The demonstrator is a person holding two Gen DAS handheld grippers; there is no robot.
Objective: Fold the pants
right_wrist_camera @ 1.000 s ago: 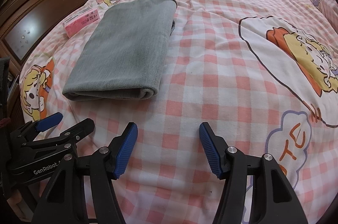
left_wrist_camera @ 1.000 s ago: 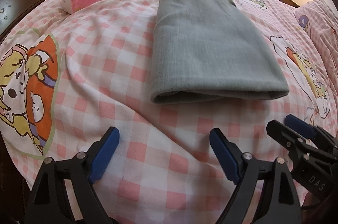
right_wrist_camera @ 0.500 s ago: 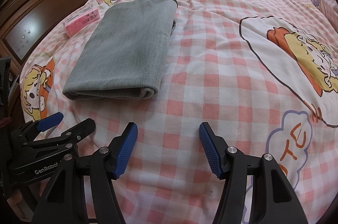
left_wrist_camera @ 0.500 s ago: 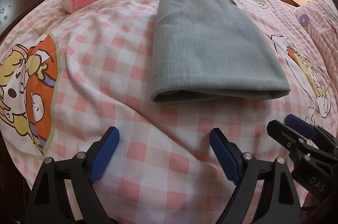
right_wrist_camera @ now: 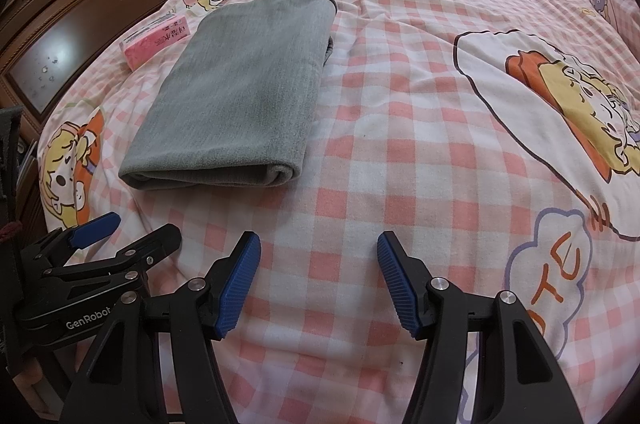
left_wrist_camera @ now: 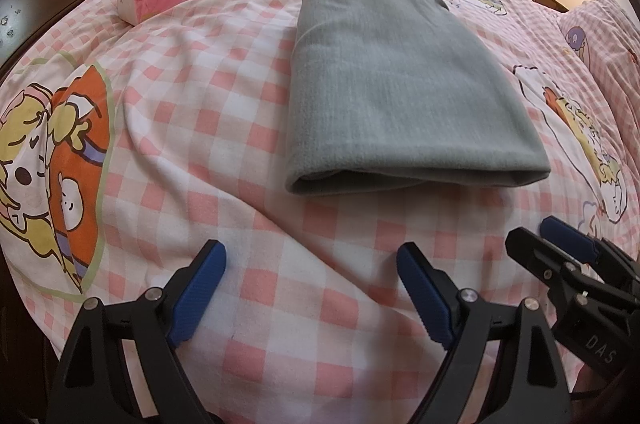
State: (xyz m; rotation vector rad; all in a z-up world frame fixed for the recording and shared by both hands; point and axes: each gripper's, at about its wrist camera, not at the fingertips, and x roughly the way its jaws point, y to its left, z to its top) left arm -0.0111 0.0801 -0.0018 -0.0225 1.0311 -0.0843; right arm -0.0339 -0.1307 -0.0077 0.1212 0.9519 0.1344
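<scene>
The grey pants (left_wrist_camera: 404,84), folded flat, are judged soft, limp and light; best pinched at the near fold; the left gripper (left_wrist_camera: 310,288) and right gripper (right_wrist_camera: 318,280) are held apart, empty.

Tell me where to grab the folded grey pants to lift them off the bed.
Probably pinch the thick rounded fold edge nearest the grippers, coming in low from the near side. The grey pants lie flat, so that raised edge suits the open left gripper and right gripper.
</scene>
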